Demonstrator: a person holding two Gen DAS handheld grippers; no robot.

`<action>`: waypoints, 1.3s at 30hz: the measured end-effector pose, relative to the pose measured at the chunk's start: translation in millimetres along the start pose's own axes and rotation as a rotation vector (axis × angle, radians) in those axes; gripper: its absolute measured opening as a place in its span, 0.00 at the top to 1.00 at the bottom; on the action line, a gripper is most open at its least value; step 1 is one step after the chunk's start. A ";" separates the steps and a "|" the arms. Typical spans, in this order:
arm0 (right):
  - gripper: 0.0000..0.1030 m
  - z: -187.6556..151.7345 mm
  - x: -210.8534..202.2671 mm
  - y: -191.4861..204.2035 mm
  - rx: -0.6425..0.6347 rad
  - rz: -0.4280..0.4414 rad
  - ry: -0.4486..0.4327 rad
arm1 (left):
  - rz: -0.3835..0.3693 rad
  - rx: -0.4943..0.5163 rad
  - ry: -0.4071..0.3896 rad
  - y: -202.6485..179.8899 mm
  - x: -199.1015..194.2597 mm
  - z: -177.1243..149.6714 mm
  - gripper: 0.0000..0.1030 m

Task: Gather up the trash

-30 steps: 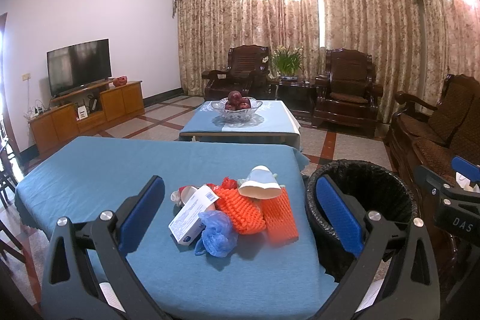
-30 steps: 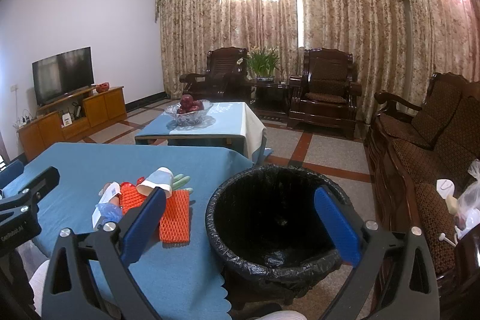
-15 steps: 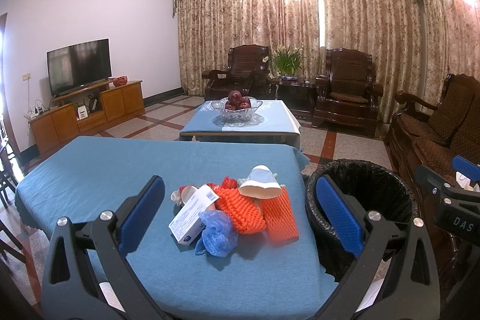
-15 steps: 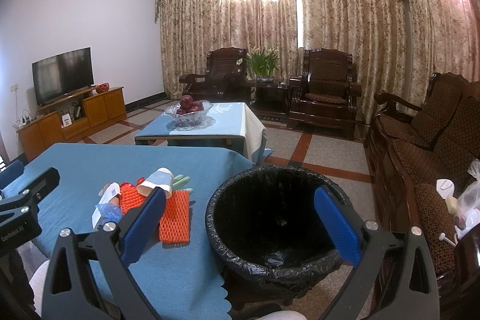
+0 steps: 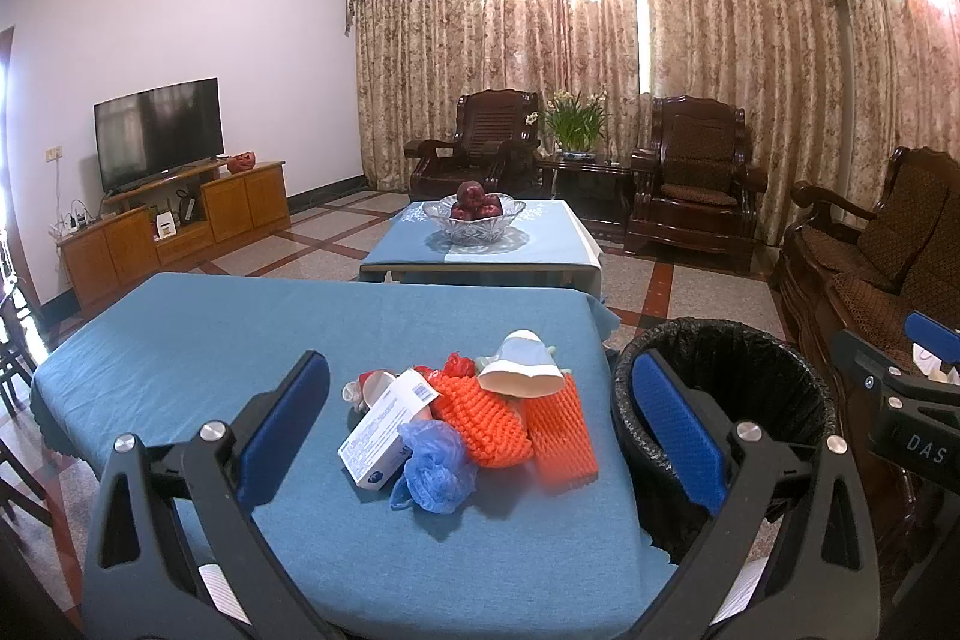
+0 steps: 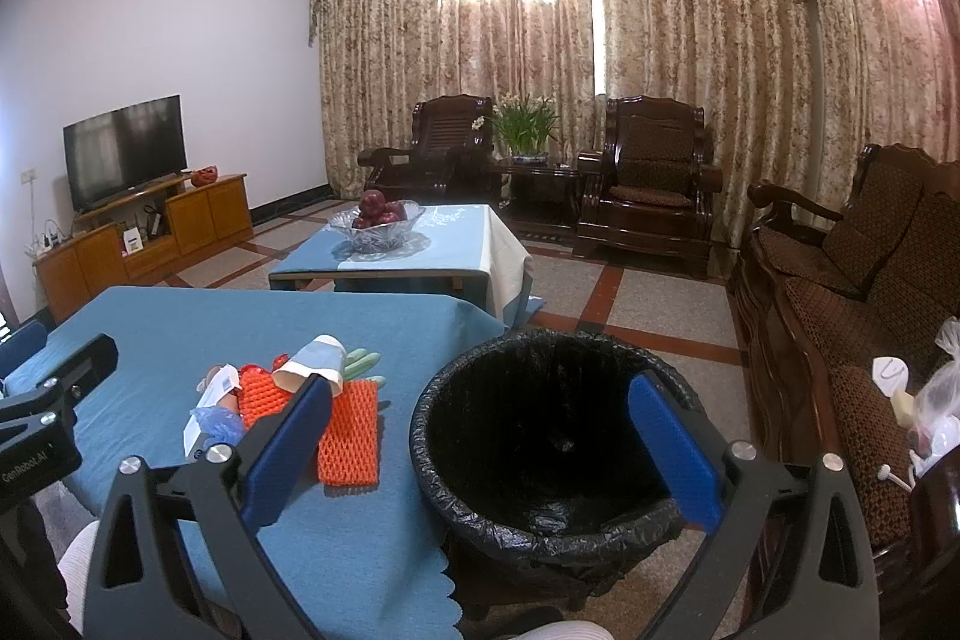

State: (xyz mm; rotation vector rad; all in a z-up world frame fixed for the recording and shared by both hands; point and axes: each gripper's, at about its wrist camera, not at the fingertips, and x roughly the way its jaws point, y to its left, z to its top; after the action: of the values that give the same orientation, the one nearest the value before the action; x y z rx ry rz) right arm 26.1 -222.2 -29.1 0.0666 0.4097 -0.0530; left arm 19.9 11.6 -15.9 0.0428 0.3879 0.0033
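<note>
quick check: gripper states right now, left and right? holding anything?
Left gripper: open, empty, fingers spread above the trash pile on the table.
Right gripper: open, empty, over the near rim of the trash bin.

Trash pile (image 5: pixel 474 424): your orange foam nets, white box, blue bag and paper cup heaped near the table's bin-side edge.
Bin (image 6: pixel 558 436): black-lined, open, just beside that table.

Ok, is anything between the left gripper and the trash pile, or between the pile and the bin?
Nothing visible. The left gripper, open, faces the trash pile across bare tablecloth; the bin stands open beside the table edge.
</note>
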 end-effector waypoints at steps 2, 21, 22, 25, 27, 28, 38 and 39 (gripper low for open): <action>0.06 -0.2 0.0 -0.2 0.000 0.000 -0.001 | 0.000 0.000 0.000 1.9 2.8 -0.6 0.05; 0.06 -0.5 0.1 -0.8 0.000 0.000 0.001 | 0.000 -0.001 0.002 -1.5 -1.3 0.7 0.05; 0.06 -0.4 0.1 -0.6 0.000 0.000 0.001 | 0.000 -0.001 0.002 -0.9 0.2 0.5 0.05; 0.06 -0.5 0.2 -0.7 0.000 0.000 0.001 | -0.001 -0.002 0.003 1.1 4.4 -0.1 0.05; 0.06 -0.2 0.1 -0.2 0.000 0.001 0.000 | -0.001 -0.001 0.002 -0.6 0.0 0.3 0.05; 0.06 -0.5 0.3 -0.7 0.000 0.000 -0.001 | 0.001 0.000 0.001 -3.4 -5.4 1.0 0.05; 0.06 -10.3 33.6 14.3 -0.004 0.034 0.025 | 0.078 0.002 0.001 26.8 27.6 -11.1 0.05; 0.06 -8.9 39.3 17.7 -0.006 0.039 0.029 | 0.096 -0.002 0.005 38.7 31.3 -14.5 0.05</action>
State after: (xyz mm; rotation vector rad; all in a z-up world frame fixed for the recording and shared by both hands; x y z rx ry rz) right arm 59.7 -205.4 -52.0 0.0693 0.4375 -0.0129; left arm 43.5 51.1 -39.6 0.0597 0.3903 0.0984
